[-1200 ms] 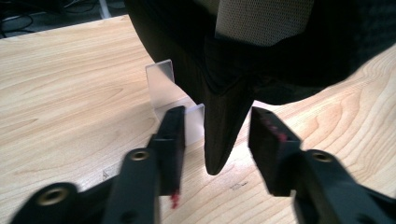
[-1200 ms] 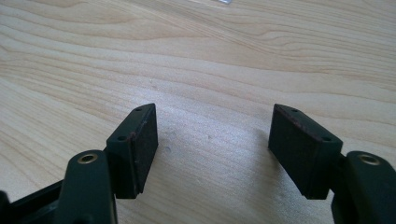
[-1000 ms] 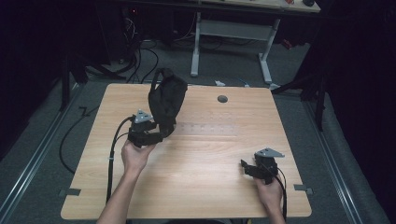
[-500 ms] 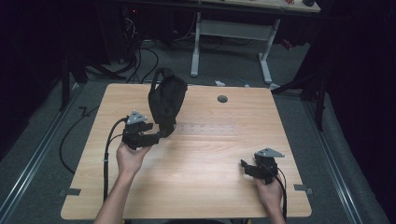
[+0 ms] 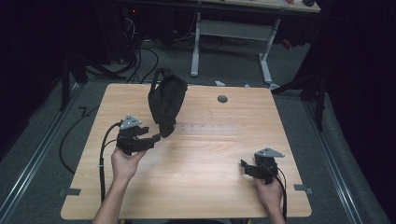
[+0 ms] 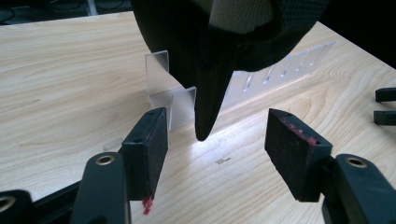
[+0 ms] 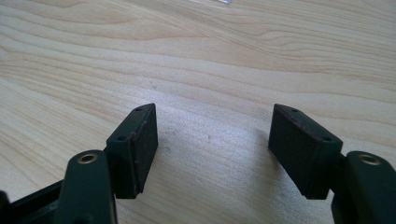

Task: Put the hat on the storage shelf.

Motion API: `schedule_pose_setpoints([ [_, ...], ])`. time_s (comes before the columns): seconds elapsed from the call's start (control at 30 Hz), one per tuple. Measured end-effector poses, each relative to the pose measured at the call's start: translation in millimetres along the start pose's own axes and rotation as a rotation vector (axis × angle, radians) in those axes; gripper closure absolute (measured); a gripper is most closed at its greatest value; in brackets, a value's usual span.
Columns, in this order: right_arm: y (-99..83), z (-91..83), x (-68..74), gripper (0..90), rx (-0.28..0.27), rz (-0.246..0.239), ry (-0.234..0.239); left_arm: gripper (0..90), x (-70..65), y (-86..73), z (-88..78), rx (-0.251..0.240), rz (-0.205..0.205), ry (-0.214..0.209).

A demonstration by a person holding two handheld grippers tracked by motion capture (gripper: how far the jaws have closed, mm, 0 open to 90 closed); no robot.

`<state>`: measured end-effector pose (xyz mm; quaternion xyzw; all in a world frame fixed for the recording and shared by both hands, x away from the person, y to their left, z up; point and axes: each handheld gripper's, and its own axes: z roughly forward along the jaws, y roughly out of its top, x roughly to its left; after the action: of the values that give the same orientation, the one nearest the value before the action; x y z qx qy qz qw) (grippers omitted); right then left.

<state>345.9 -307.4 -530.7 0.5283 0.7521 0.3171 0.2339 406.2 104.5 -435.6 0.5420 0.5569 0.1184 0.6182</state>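
Observation:
A black fabric cap (image 5: 166, 100) hangs upright on a clear plastic stand (image 6: 161, 77) at the back left of the wooden table (image 5: 201, 158), its pointed lower end (image 6: 205, 126) hovering just above the wood. My left gripper (image 5: 152, 139) sits level to the left of that tip, open; in the left gripper view the tip lies just beyond the gap between the pads (image 6: 149, 149), touching neither. Near the front right edge my right gripper (image 5: 244, 169) rests open over bare wood, and the right gripper view shows nothing between its pads (image 7: 140, 149).
A clear slotted plate (image 6: 289, 65) lies flat on the table behind the cap. A round cable hole (image 5: 222, 99) sits at the table's back centre. Another desk's white frame (image 5: 231, 30) and floor cables (image 5: 140, 53) lie beyond the far edge.
My left gripper has drawn back to the left, away from the cap's lower end. The right gripper has stayed where it was.

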Motion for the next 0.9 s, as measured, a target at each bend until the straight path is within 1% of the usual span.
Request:
schedule_pose_setpoints([
  [0.23, 0.0, 0.0, 0.0, 33.1, 0.0, 0.0, 0.0, 39.5, 4.1, -2.5, -7.7, -0.003, -0.009, 0.004],
  [0.3, 0.0, 0.0, 0.0, 33.1, 0.0, 0.0, 0.0, 39.5, 5.3, -3.8, -8.7, -0.005, -0.008, 0.017],
  [0.43, 0.0, 0.0, 0.0, 33.1, 0.0, 0.0, 0.0, 39.5, 7.9, -7.4, -11.9, -0.002, -0.013, 0.021],
  [0.63, 0.0, 0.0, 0.0, 33.1, 0.0, 0.0, 0.0, 38.5, 10.5, -12.8, -17.7, 0.001, -0.027, 0.02],
  [0.77, 0.0, 0.0, 0.0, 33.1, 0.0, 0.0, 0.0, 37.8, 11.1, -16.9, -21.3, -0.001, -0.045, 0.017],
  [0.9, 0.0, 0.0, 0.0, 33.1, 0.0, 0.0, 0.0, 38.4, 10.1, -25.7, -26.0, -0.003, -0.02, 0.025],
])
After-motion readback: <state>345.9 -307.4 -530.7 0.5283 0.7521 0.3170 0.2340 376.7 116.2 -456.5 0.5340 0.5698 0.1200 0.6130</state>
